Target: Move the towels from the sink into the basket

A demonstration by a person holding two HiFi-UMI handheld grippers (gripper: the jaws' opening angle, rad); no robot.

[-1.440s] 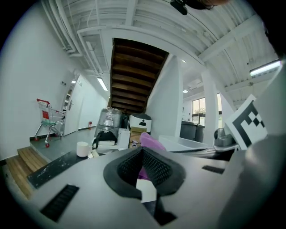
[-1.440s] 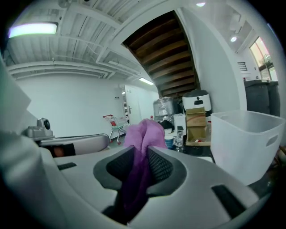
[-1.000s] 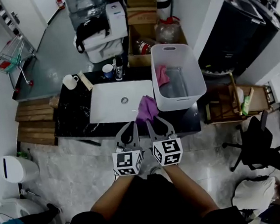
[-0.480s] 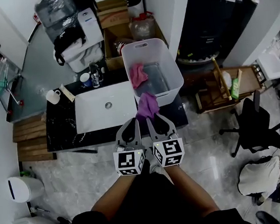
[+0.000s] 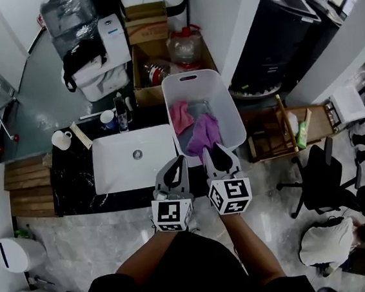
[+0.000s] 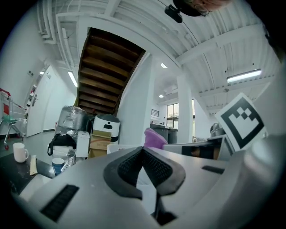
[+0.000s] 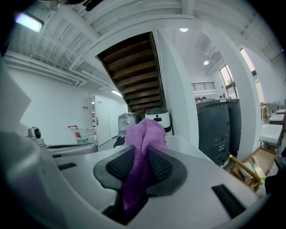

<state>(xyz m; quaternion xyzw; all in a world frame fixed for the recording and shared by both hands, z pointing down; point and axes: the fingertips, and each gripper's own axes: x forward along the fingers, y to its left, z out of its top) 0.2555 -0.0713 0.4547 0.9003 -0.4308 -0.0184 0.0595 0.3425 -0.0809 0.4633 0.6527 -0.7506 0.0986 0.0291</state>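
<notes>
**Head view: purple towel over the basket, right tongs clamped on it**

Head view showed my right gripper [image 5: 217, 150] over the near wall of the white basket [image 5: 235, 120]. The purple towel [image 5: 204, 132] was bunched ahead of its tips and hung inside the basket's rim. In the right gripper view the jaws stood closed on a fold of that towel, with cloth squeezed between both ribbed pads and spilling above and below them. My left gripper [image 5: 177, 165] hovered just beside the right one, over the counter edge. Its own view showed the jaws together with nothing between them.

A pink towel [image 5: 179, 116] lay in the basket against its left wall. The sink [image 5: 117, 175], just left of the basket, looked bare apart from its drain.

I judged the purple towel light, soft and limp. It would droop, swing and drag over any edge it met, but it would not break or slide easily off ribbed pads. A pinch on a thick bunched fold, as held, seemed the right hold; a single thin edge might have pulled free.

For room, the basket's mouth was wide and open from above. The near rim was the edge to mind, since trailing cloth could catch there. The mug [image 5: 60, 139] behind the sink stood well apart from any path I needed.
</notes>
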